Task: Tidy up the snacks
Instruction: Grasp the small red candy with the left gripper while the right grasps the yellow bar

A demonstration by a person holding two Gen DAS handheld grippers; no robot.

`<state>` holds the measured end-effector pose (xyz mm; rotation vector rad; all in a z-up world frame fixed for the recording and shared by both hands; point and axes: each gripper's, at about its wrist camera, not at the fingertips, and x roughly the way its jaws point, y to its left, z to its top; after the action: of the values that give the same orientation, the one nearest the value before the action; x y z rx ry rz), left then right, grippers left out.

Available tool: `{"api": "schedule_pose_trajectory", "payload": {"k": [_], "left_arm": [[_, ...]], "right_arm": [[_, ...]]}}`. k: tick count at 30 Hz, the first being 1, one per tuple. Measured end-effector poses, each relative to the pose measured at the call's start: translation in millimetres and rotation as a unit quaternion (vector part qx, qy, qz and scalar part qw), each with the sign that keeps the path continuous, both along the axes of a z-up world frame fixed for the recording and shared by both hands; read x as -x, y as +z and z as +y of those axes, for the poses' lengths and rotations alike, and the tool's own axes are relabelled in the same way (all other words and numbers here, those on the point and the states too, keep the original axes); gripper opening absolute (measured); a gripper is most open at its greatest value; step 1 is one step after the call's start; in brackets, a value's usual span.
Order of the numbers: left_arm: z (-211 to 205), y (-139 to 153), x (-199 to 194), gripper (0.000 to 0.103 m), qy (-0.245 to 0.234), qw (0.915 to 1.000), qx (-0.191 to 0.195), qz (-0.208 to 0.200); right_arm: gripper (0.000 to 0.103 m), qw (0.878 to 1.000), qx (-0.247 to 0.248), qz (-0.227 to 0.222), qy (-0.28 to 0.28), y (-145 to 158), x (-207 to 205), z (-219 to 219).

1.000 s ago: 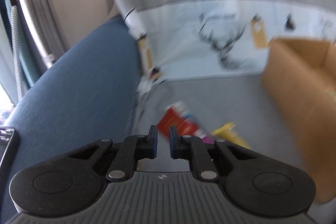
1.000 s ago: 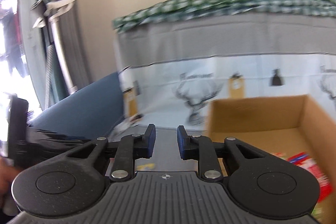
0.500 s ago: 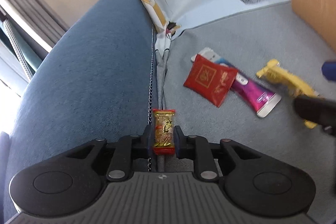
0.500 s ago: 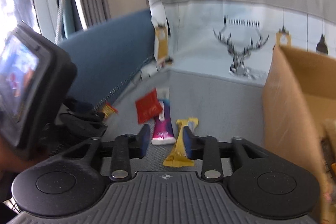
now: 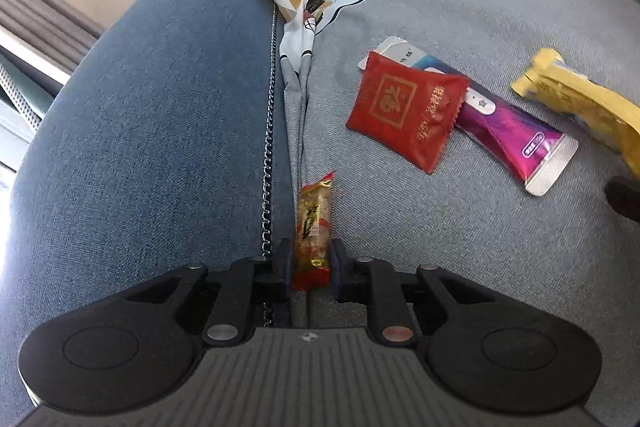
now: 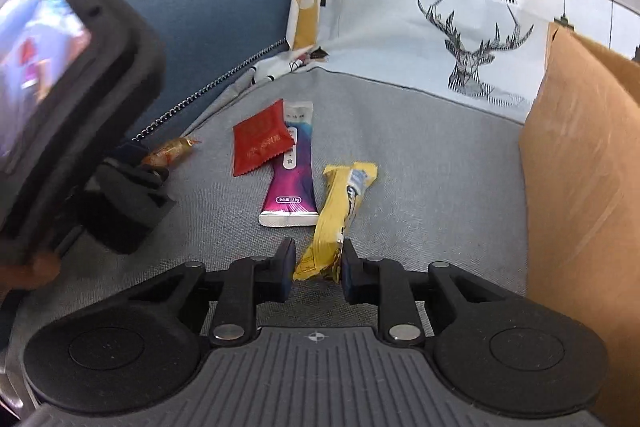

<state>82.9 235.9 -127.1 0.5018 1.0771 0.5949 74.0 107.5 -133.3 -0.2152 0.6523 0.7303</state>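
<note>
My left gripper [image 5: 310,261] has its jaws around a small gold and red wrapped candy [image 5: 314,223] lying in the sofa seam; the pads touch its sides. That candy also shows in the right wrist view [image 6: 170,151]. My right gripper [image 6: 316,261] straddles the near end of a yellow snack bar [image 6: 340,211] on the grey cushion, with small gaps at its sides. A red packet [image 5: 404,107] overlaps a purple tube-shaped packet [image 5: 508,135]. The yellow bar [image 5: 580,103] lies right of them.
A cardboard box [image 6: 580,167] stands at the right on the grey cushion [image 6: 420,155]. The blue sofa arm [image 5: 140,127] with a zipper rises at the left. A deer-print cover [image 6: 440,19] hangs behind.
Both grippers came down from a raised view to the cushion. The left jaws settled around the candy, the right jaws around the yellow bar's end.
</note>
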Motion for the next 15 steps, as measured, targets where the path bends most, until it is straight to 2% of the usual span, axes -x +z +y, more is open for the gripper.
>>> {"api": "schedule_pose_trajectory", "payload": {"k": [3,6,7,8,11,13,15], "left_arm": [[4.9,10.6,4.0,0.017,0.008,0.9989,0.037,-0.029],[6.4,30.6,15.0,0.017,0.015,0.993,0.085,-0.081],[7.4,37.3,20.2,0.017,0.02,0.9886,0.114,-0.096],[9.7,43.8,25.1,0.017,0.026,0.9814,0.154,-0.111],[14.7,57.3,39.5,0.017,0.045,0.952,0.267,-0.143],[15.6,58.7,45.4,0.018,0.055,0.9339,0.322,-0.146],[18.1,54.0,47.2,0.018,0.07,0.9202,0.359,-0.139]], "right_arm": [[0.024,1.0,-0.006,0.01,-0.004,4.6,3.0,-10.8],[0.024,1.0,-0.006,0.017,0.001,9.7,10.3,-20.3],[0.024,1.0,-0.003,0.017,0.007,11.2,14.4,-22.7],[0.024,1.0,0.002,0.016,0.01,12.1,18.2,-24.1],[0.024,0.999,0.026,0.021,0.011,12.3,31.8,-27.9],[0.024,0.999,0.041,0.03,0.011,11.4,40.8,-30.7],[0.026,0.998,0.052,0.043,0.014,10.1,48.4,-32.7]]}}
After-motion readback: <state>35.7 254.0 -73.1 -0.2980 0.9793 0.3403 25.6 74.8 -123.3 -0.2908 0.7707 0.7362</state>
